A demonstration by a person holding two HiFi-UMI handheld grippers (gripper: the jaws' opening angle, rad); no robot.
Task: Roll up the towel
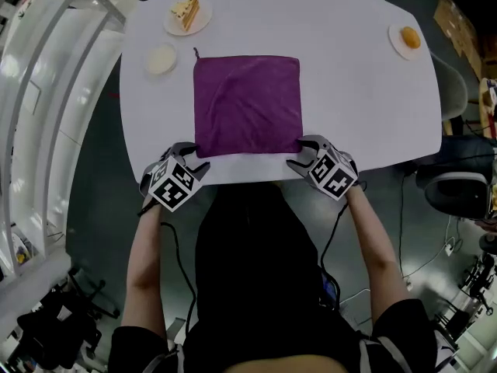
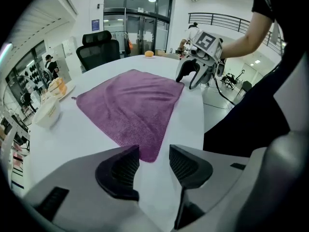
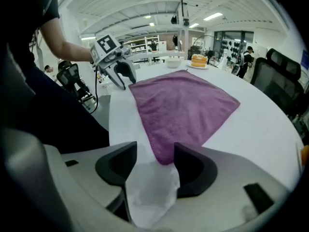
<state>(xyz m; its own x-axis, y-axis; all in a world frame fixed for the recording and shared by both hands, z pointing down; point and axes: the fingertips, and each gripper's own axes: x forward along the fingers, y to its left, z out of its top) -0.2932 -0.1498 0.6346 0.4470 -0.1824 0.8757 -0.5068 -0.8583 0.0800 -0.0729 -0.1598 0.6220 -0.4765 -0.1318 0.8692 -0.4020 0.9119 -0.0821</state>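
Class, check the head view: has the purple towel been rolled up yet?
No, the purple towel lies flat, spread out as a square on the white table.

— What lies beyond your left jaws?
— Well ahead and out to the left, a white bowl [image 1: 160, 59], and past it a cake plate [image 1: 187, 14], both on the white table [image 1: 349, 92].
— And beyond your right jaws?
— Far ahead and off to the right, a small plate [image 1: 407, 40] with something orange on it.
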